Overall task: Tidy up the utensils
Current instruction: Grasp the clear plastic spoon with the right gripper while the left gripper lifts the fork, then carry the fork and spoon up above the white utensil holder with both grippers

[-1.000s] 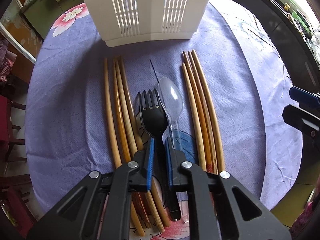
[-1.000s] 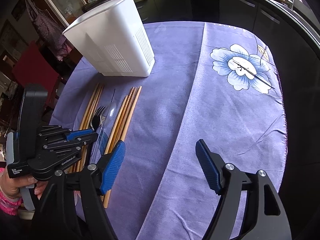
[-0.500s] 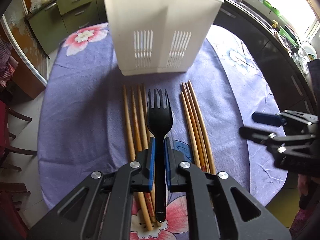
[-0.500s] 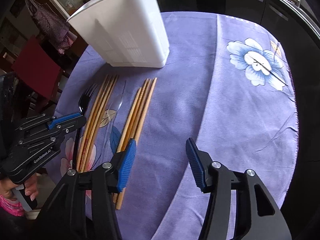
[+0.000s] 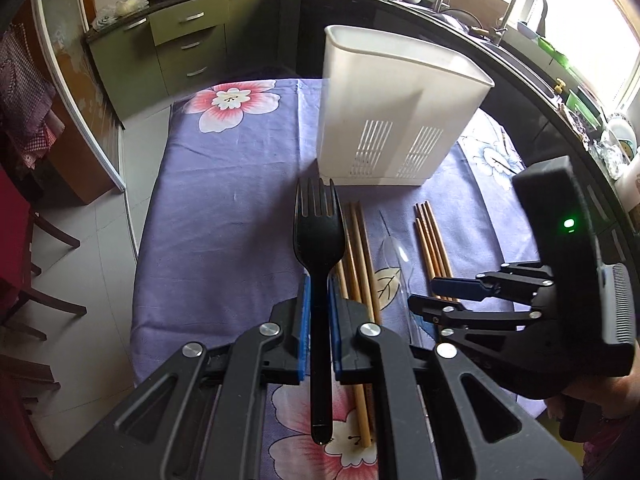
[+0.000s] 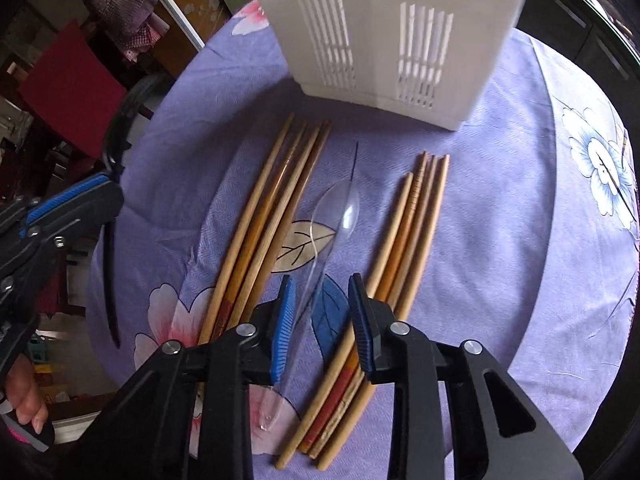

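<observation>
My left gripper [image 5: 318,300] is shut on a black plastic fork [image 5: 319,232] and holds it up above the table, tines pointing at the white slotted utensil holder [image 5: 396,112]. My right gripper [image 6: 322,300] is open, its blue pads either side of the handle of a clear plastic spoon [image 6: 336,216] that lies on the cloth. Two bundles of wooden chopsticks lie flanking the spoon, one on the left [image 6: 272,216] and one on the right [image 6: 412,240]. The right gripper also shows in the left wrist view [image 5: 436,296].
The round table wears a purple flowered cloth [image 6: 520,200]. The holder [image 6: 384,28] stands at the far side of the utensils. Red chairs [image 6: 68,88] stand left of the table. Kitchen counters [image 5: 180,28] ring the room.
My left gripper has lifted the fork high off the cloth and drawn back. My right gripper has swung left over the spoon handle and its jaws have narrowed.
</observation>
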The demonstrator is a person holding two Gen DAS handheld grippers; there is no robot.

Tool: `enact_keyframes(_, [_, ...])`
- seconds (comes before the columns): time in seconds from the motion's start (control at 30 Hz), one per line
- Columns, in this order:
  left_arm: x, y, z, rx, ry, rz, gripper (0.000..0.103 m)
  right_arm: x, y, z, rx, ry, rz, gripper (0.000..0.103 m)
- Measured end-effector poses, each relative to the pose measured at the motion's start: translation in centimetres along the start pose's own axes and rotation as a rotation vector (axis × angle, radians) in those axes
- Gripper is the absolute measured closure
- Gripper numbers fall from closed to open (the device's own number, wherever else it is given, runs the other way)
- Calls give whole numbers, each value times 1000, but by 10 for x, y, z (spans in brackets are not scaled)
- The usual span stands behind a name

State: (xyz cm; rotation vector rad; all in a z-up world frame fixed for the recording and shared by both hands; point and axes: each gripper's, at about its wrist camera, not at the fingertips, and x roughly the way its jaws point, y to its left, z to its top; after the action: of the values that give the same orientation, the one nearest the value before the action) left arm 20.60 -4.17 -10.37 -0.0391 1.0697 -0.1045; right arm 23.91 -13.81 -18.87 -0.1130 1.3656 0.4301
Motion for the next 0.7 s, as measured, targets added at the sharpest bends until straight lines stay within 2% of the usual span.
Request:
enact_keyframes(0.3, [0,8,-3,-2,-11,-25,94,17,21,8,-8,3,-136,78])
enact_keyframes(0.33, [-1,9,-4,-1,-11,-27,94,19,24,7,-19,-4,-149,81])
enact_keyframes(0.37, [-1,10,-4,-1,-11,-27,94,19,26,6,-24,-8,-144,88])
enact_keyframes(0.43, [-1,12,-4,-2,-11,-27,94,22,33,9,-34,-17,-158,92])
enact_keyframes(0.57, [-3,14,-4,-7,-20,-29,94,16,34,4,-36,-51,-121,93])
enact_keyframes(0.7, [-14,12,4,0,-48,-36,94,-20,29,-4,-30,-148,-40,93])
